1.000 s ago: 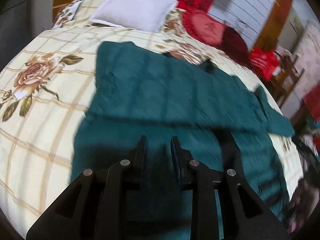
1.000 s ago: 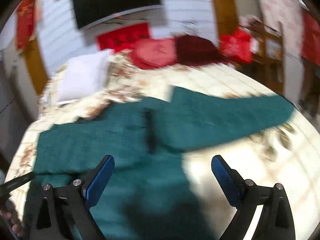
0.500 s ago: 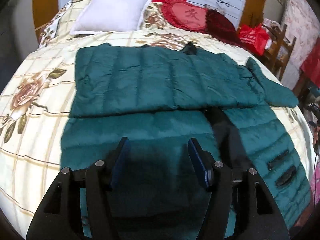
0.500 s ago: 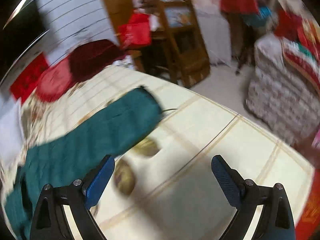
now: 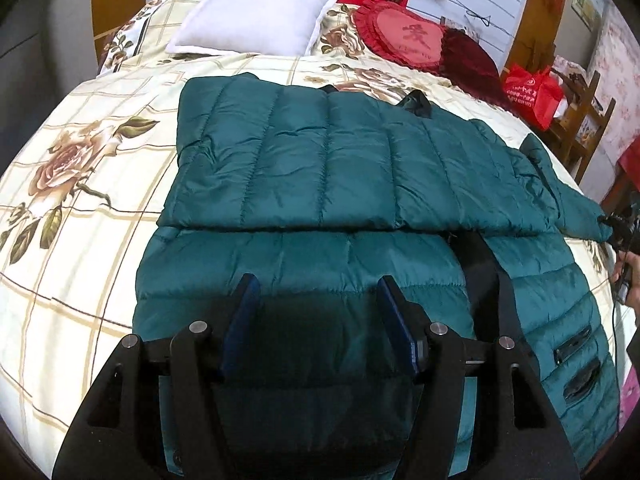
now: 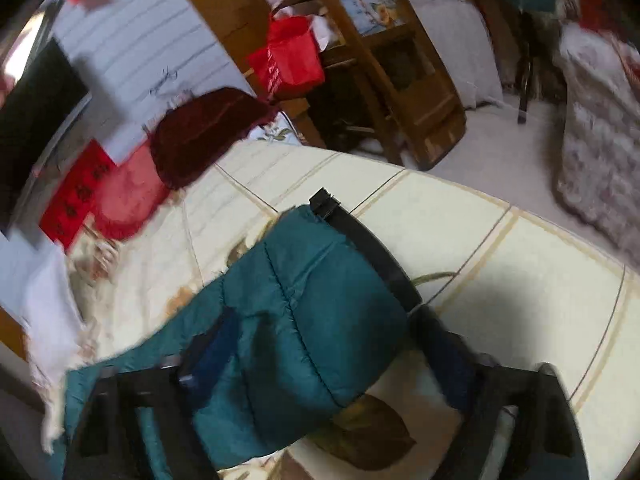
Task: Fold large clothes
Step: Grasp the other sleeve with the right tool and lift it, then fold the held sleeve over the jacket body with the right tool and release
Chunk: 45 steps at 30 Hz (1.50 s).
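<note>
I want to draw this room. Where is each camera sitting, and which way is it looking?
Left wrist: sits on the left gripper, looking down over the green jacket toward the white pillow; its fingers show, and a hand at the right edge.
Right wrist: sits on the right gripper, jaws closing, looking at the jacket sleeve.
Both show the jacket, flowered bedspread and red bag.

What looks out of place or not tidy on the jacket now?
One sleeve of the green jacket sticks out sideways toward the bed edge, while the other side is already folded flat across the body. The right gripper has just been closing, with that sleeve's cuff between its fingers.
</note>
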Tool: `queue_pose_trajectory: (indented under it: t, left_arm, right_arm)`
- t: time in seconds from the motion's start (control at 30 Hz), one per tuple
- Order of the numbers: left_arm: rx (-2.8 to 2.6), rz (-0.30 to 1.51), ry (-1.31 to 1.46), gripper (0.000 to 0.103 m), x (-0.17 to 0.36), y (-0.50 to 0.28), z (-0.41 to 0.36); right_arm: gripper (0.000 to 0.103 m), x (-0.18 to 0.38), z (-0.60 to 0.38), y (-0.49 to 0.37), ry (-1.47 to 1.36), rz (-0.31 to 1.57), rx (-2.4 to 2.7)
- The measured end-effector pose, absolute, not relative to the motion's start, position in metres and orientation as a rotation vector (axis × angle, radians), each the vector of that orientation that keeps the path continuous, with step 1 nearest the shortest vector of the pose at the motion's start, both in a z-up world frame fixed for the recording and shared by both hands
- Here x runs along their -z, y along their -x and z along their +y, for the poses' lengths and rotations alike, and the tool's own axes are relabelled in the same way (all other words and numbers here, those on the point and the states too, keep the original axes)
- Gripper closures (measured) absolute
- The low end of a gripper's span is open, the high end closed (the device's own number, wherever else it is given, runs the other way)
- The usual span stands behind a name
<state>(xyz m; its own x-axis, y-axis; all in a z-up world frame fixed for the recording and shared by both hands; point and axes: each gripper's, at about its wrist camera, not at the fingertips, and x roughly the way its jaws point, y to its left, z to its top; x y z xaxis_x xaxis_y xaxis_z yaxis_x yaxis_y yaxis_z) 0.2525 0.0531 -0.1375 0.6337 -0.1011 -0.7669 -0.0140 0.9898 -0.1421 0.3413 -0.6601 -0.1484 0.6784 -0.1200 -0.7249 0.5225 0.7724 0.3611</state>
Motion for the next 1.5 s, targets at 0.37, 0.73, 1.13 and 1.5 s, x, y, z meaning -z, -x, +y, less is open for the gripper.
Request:
queue_pose_trajectory:
  t: [0.37,0.73,1.13,1.5]
  left_arm:
    - [-0.09,0.885,0.055,0.042,0.132,-0.254,0.068]
    - [-0.22,0.863,-0.008,0.042,0.119,-0.251,0.1]
    - [-0.33,0.868,-0.027,0.042,0.116,-0.266,0.143]
    - [-0.262,0.849,0.054,0.042,0.113,-0.275,0.135]
  right_arm:
    - [0.087,0.058,-0.599,-0.31,-0.375,0.646,0.368]
    - [0.087,-0.042,-0.422,-0.262,-0.267,0.548,0.086]
    - [0.087,0.0,-0.212,-0.291,-0.238,0.595,-0.268]
    - [0.087,0.126,-0.135,-0.304,-0.278,0.826,-0.357]
